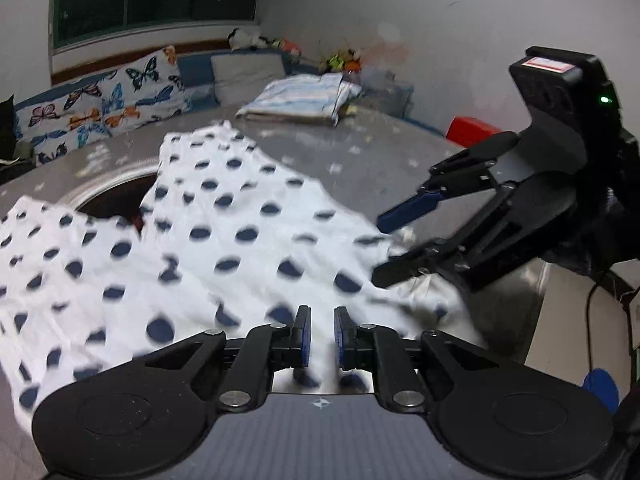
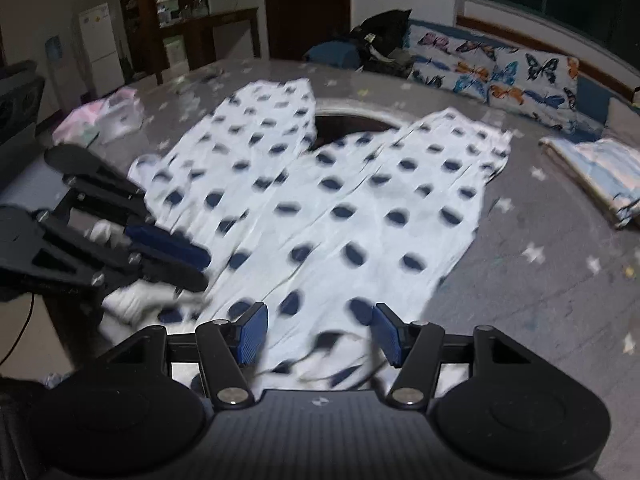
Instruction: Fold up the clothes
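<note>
We saw a folded striped cloth (image 1: 304, 100) at the far side of the desk (image 1: 380, 176), well apart from the work, with butterfly cushions (image 1: 100, 108) along a bench behind it and a red box (image 1: 468, 130) past the desk's edge. From the right wrist, a crumpled pink garment (image 2: 100, 118) lay at the far left of the desk, apart from the task's piece, and a dark round opening (image 2: 348, 124) in the desk showed between the two legs of the dotted pants (image 2: 320, 208). The pants lay spread flat on the desk, waist end nearest us and legs pointing away; nothing lay on them. The left claw (image 1: 322, 336) was nearly closed over the waist edge, its blue pads (image 1: 306, 332) a narrow gap apart with white cloth showing between them; we could not tell whether it truly pinched the cloth. The right claw (image 2: 318, 334) stood wide open above the bunched waist, gripping nothing. Motion blur smeared the dots and the hem, and both claw bodies hid the nearest strip of fabric.
</note>
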The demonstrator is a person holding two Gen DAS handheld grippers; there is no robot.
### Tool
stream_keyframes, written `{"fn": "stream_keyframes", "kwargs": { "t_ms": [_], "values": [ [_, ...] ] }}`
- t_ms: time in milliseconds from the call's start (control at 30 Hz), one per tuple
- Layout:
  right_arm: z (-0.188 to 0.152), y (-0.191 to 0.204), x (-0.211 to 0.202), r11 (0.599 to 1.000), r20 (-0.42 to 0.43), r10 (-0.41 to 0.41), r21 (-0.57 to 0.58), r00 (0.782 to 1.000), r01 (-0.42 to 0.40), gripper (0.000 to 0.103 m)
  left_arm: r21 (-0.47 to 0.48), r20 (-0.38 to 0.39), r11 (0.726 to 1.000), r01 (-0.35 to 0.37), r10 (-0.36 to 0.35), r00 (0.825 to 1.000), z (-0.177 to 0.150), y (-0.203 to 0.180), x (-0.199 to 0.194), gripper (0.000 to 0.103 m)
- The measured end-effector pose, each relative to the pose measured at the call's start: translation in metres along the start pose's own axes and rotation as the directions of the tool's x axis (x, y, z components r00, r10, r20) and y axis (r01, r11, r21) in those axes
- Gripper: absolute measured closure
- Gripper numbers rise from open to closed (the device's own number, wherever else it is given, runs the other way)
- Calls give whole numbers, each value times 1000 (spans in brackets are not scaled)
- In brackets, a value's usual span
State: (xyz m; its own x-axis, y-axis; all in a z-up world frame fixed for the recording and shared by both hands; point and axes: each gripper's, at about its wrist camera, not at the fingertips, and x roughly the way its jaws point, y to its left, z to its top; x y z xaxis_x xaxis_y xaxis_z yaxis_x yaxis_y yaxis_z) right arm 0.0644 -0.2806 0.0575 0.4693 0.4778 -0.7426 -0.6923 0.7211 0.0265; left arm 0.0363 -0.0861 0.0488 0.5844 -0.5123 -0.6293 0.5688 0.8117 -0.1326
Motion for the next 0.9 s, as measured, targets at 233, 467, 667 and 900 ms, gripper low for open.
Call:
{"fn": "stream_keyframes", "kwargs": {
  "t_ms": [233, 467, 667, 900],
  "values": [
    [40, -46, 23, 995, 37, -104, 9, 994, 104, 45, -12, -40, 997, 72, -73, 997, 4, -13, 37, 88],
    [77, -94, 79, 985, 39, -170, 48, 985, 168, 46, -74, -64, 988, 136, -141, 988, -1, -13, 52, 88],
    [106, -134, 131, 972, -5, -210, 108, 978, 209, 54, -111, -61, 976, 189, -196, 979, -1, -10, 55, 82],
    [127, -168, 170, 963, -18, -233, 132, 972, 233, 58, -150, -59, 963, 224, -235, 970, -1, -4, 57, 82]
  ]
}}
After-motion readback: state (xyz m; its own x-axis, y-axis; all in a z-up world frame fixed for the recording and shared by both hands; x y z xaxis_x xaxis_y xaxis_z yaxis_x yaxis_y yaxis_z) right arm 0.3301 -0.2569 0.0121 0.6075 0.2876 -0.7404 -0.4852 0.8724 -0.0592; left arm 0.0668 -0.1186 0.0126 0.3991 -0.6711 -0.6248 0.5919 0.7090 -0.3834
